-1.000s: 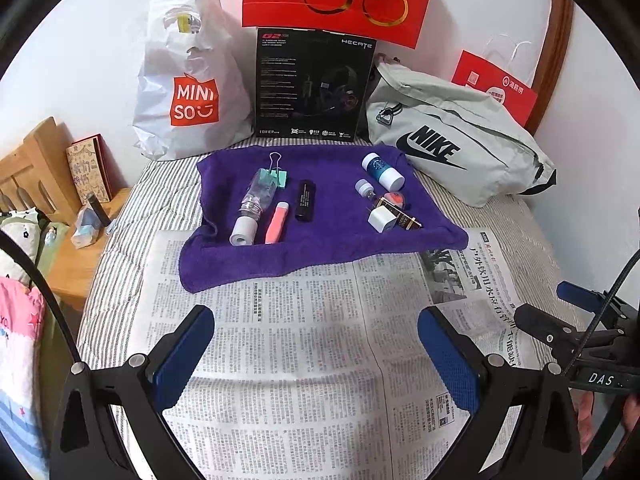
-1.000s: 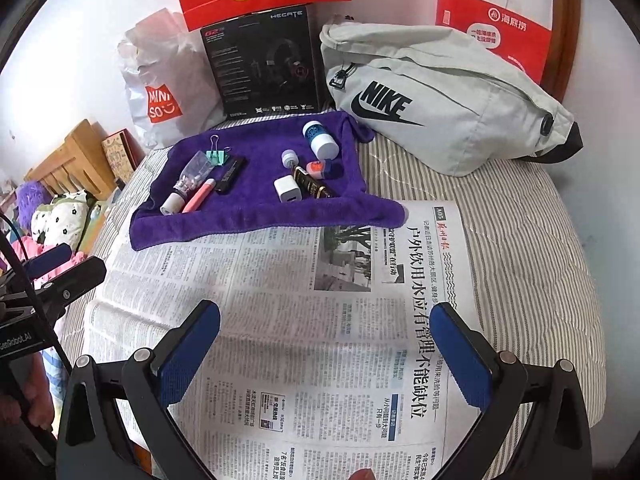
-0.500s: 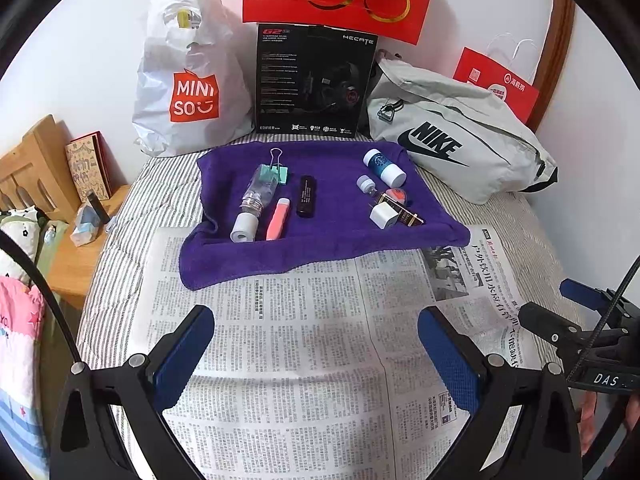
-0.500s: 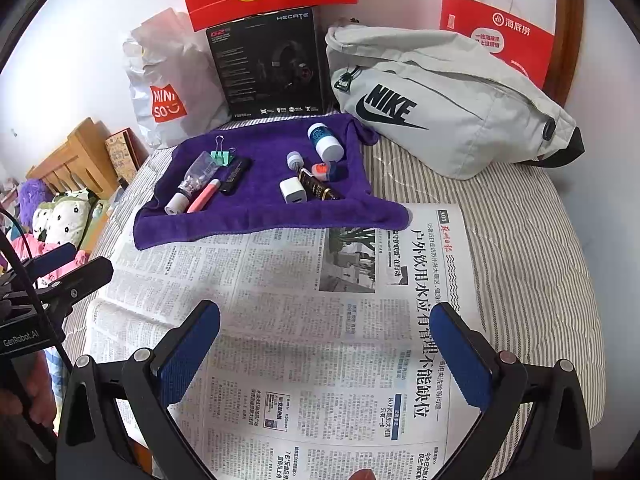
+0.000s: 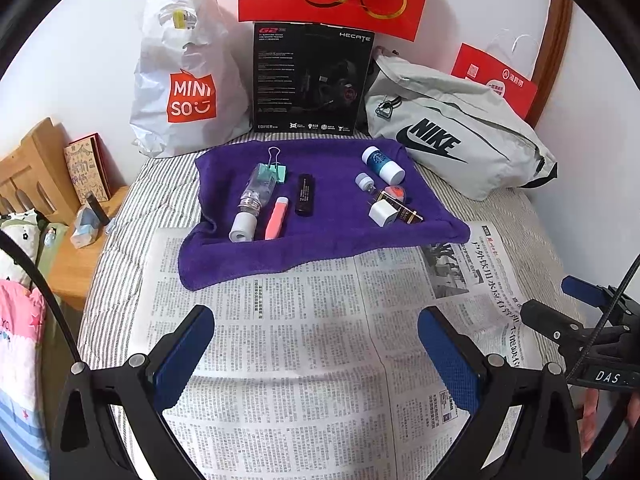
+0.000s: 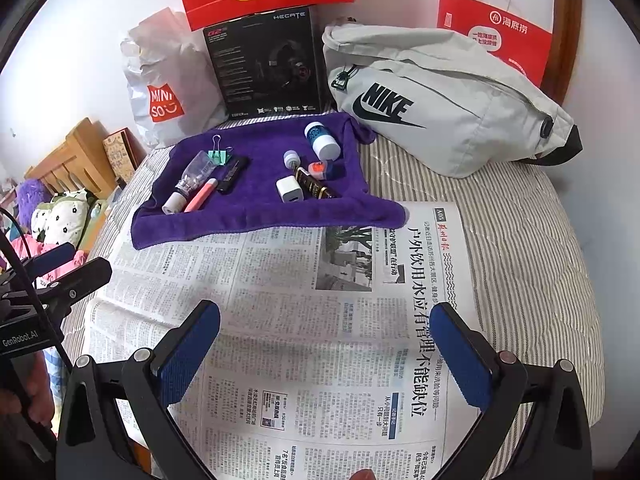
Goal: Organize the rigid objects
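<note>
Hovering above the newspaper (image 5: 304, 344), the left gripper (image 5: 316, 354) had its blue pads spread wide with nothing between them; the right gripper (image 6: 326, 354) hung likewise spread and empty over the same sheet, a little to the right. Beyond both lay the purple towel (image 5: 332, 236), bearing two loose groups; on its left side a clear bottle (image 5: 256, 192), a pink tube (image 5: 277, 218), a black stick (image 5: 305, 194) and a green binder clip (image 5: 274, 172); on its right a blue-and-white bottle (image 5: 382, 164), a small white vial (image 5: 364, 181), a white charger cube (image 5: 382, 213) and a dark gold-printed tube (image 5: 404, 212), the last two touching. Such a grouping would fit sorted items as well as items awaiting sorting; any pick, I judged, wanted the pads squared across an item's narrow width; the round bottles seemed likely to roll on the soft cloth.
</note>
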Tool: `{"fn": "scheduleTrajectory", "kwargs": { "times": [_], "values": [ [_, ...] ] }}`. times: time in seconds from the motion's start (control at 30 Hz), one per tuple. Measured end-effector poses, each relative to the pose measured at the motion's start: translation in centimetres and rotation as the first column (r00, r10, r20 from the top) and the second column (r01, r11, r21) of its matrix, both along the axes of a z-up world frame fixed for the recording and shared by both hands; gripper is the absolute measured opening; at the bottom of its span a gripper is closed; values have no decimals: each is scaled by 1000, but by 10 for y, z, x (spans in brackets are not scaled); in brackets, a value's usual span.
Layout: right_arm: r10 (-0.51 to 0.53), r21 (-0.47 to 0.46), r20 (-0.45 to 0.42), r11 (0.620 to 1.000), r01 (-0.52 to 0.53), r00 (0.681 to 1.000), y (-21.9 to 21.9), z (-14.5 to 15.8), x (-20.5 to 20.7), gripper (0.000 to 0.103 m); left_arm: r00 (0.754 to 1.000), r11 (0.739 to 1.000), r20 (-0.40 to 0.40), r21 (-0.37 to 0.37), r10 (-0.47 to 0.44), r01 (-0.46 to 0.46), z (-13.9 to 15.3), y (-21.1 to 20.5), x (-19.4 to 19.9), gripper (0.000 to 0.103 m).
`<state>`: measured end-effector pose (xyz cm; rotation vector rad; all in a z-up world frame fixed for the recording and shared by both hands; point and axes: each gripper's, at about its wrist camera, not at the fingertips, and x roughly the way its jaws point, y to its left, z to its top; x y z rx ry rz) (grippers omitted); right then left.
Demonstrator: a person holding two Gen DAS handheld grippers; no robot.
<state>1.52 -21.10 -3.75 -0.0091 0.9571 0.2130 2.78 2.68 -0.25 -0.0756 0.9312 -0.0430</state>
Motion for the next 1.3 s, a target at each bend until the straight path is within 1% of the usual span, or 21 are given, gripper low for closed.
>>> {"fn": "scheduleTrajectory", "kwargs": {
  "times": [1.03,1.3],
  "values": [
    [-1,-1,5,1000,1,1000,0,4,-1,103,1000,1000,-10,3,-11,11,1,4,1,103],
    [0,-4,4,1000,0,1000,0,3,0,103,1000,1000,3,15,-7,7,3,3,-1,103]
  ]
}}
